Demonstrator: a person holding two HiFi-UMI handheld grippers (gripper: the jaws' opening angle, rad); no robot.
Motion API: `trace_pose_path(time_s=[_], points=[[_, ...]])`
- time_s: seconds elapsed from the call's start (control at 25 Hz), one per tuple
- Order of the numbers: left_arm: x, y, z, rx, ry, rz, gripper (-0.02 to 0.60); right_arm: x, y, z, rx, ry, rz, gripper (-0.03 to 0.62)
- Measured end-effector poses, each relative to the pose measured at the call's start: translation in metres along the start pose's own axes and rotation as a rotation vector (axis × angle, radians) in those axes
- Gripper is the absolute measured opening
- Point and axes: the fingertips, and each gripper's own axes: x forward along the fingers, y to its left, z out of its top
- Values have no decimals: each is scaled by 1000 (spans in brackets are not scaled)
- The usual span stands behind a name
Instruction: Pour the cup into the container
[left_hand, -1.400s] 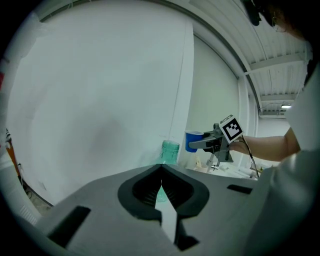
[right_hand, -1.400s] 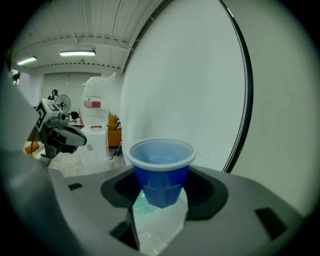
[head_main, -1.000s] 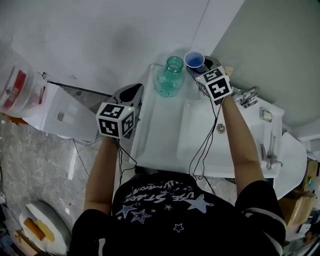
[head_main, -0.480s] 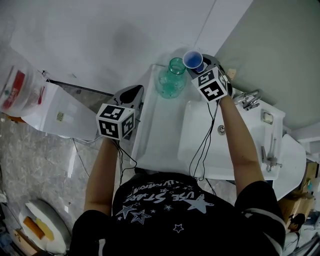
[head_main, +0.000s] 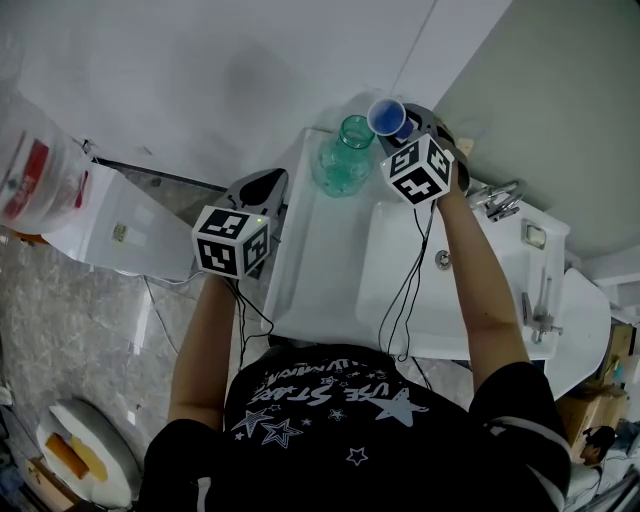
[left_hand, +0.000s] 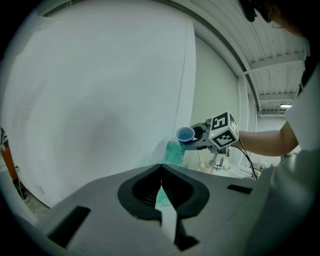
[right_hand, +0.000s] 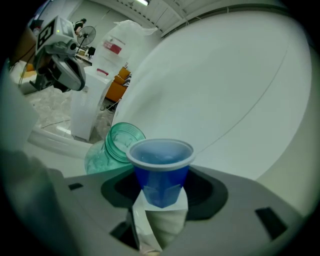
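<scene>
A blue plastic cup (head_main: 386, 117) with liquid in it is clamped upright between the jaws of my right gripper (head_main: 397, 131). It hangs just right of the mouth of a green glass jar (head_main: 344, 156), slightly above it. The jar stands at the far end of the white counter (head_main: 320, 250). In the right gripper view the cup (right_hand: 161, 169) sits between the pads, and the jar (right_hand: 113, 146) lies behind it to the left. My left gripper (head_main: 262, 188) is held off the counter's left edge, shut and empty. From there I see the cup (left_hand: 185, 134) over the jar (left_hand: 175, 152).
A white sink basin (head_main: 450, 290) with a metal faucet (head_main: 496, 194) lies right of the counter. A white cabinet (head_main: 115, 225) and a plastic bag (head_main: 35, 180) stand at the left. A white wall rises close behind the jar.
My right gripper, still holding the cup, has shifted a little left toward the jar's mouth and turned slightly. The left gripper has stayed put.
</scene>
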Motion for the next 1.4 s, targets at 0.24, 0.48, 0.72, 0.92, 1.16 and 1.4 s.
trace_pose_path(time_s=[0.24, 0.48, 0.72, 0.92, 1.16, 1.4], points=[[0, 2, 0, 9, 6, -2, 12, 2, -2, -1, -73, 21, -23, 247], [0, 2, 2, 9, 2, 0, 12, 1, -5, -2, -126, 36, -46, 245], [1, -2, -1, 13, 6, -7, 11, 2, -5, -4, -167, 43, -53, 246], [0, 0, 0, 14, 8, -7, 12, 4, -5, -4, -190, 50, -62, 245], [0, 1, 0, 14, 8, -8, 11, 4, -7, -3, -233, 58, -80, 246], [0, -2, 1, 15, 7, -13, 11, 3, -8, -2, -268, 65, -88, 246]])
